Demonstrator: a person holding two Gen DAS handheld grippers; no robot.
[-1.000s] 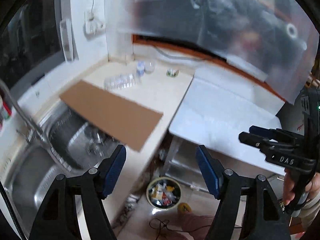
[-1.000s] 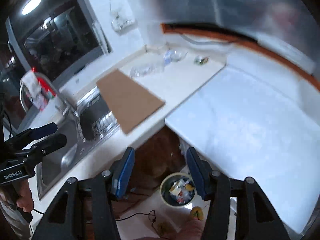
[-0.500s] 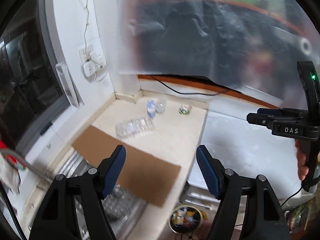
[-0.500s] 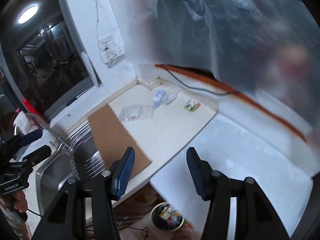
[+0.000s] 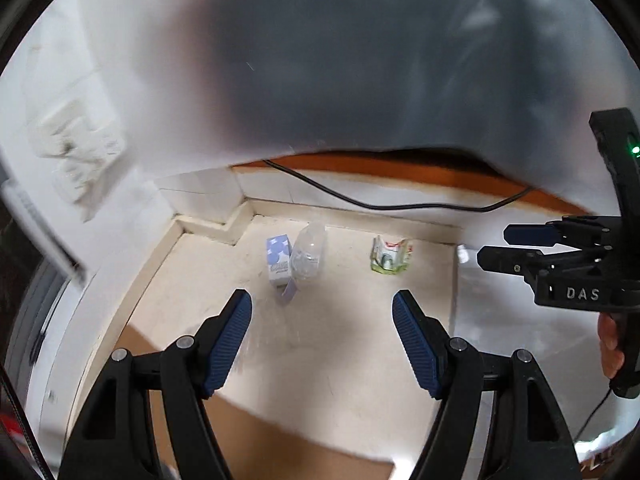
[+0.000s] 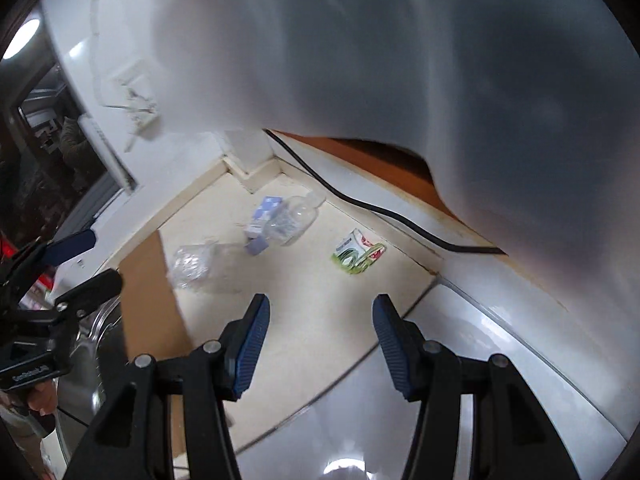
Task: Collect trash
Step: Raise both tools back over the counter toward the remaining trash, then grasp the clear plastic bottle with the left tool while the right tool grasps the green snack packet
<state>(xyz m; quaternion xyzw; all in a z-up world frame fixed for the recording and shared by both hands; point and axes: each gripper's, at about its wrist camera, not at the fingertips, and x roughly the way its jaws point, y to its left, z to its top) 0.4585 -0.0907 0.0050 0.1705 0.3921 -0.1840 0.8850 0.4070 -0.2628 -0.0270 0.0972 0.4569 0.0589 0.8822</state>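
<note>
Both grippers, left (image 5: 322, 344) and right (image 6: 320, 346), hold nothing, fingers spread. The trash lies on the counter corner: a squashed bottle (image 6: 202, 266) (light, crinkly, slippery), best pinched across its middle.

Clear plastic bottle (image 6: 294, 216); matt cardboard sheet (image 6: 150, 300).

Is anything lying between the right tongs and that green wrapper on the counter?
Nothing visible. The right tongs stand open and empty above bare counter, and the green wrapper lies beyond them. The bottle, carton and crumpled bottle all lie off to the left.
</note>
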